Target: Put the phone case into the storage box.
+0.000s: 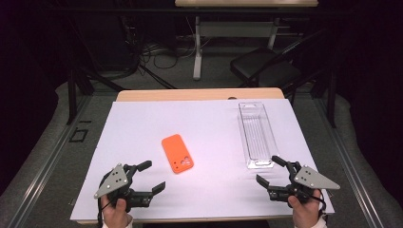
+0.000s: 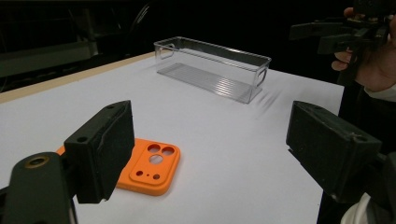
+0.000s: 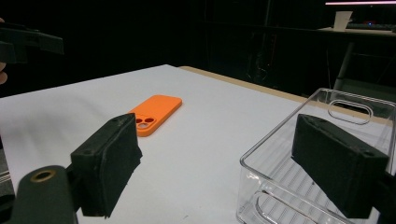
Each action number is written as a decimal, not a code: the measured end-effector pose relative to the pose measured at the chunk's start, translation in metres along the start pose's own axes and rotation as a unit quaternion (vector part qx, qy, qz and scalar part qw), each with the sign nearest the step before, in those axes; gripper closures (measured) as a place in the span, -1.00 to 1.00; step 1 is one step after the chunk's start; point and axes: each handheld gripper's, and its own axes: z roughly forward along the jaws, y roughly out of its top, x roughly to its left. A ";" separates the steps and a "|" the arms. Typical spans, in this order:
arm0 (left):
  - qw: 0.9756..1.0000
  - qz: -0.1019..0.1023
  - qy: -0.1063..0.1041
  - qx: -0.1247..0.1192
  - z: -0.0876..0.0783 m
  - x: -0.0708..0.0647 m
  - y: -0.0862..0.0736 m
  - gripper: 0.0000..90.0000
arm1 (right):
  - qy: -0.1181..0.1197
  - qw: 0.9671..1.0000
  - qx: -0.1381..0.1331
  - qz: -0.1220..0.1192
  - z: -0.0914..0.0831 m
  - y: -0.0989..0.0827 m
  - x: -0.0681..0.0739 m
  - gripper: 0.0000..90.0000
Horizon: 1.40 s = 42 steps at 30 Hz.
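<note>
At the near left corner of the white sheet point(image 1: 142, 118), the left gripper point(image 1: 154, 176) hovers low with its jaws spread wide and nothing between them, angled toward the middle of the table as if lined up for an approach on the orange phone case point(image 1: 177, 153). That case lies flat, back up with its camera cutouts at the near end, a little left of the sheet's centre and just beyond the left gripper; in the left gripper view it sits partly behind the left jaw, camera end nearest point(image 2: 152, 169). It lies well apart from every edge, with bare sheet on all sides, so a jaw has room to come in from either long side, though a case this flat against the sheet looks hard to get a pad under. Farther right stands the clear plastic bin point(image 1: 257, 135), long and narrow, its length running away from the person and its open top ready to receive something. The right gripper point(image 1: 267, 171) waits just in front of the bin's near end, jaws likewise spread and empty; in the right gripper view one jaw overlaps the bin's near rim point(image 3: 280, 140), so there is little clearance on that side, while open sheet stretches from it toward the case.
</note>
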 end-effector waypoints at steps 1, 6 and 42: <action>1.000 0.000 -0.001 0.005 0.000 0.000 0.000 -0.65 | -0.001 1.000 0.001 0.001 0.000 0.000 0.000 -0.68; 1.000 -0.005 0.020 0.010 0.004 0.000 0.001 -0.65 | 0.006 1.000 0.008 0.003 0.003 -0.002 -0.001 -0.68; 0.984 -0.071 0.095 0.130 0.061 0.010 0.030 -0.14 | -0.002 0.999 0.034 -0.012 0.008 -0.005 0.005 -0.68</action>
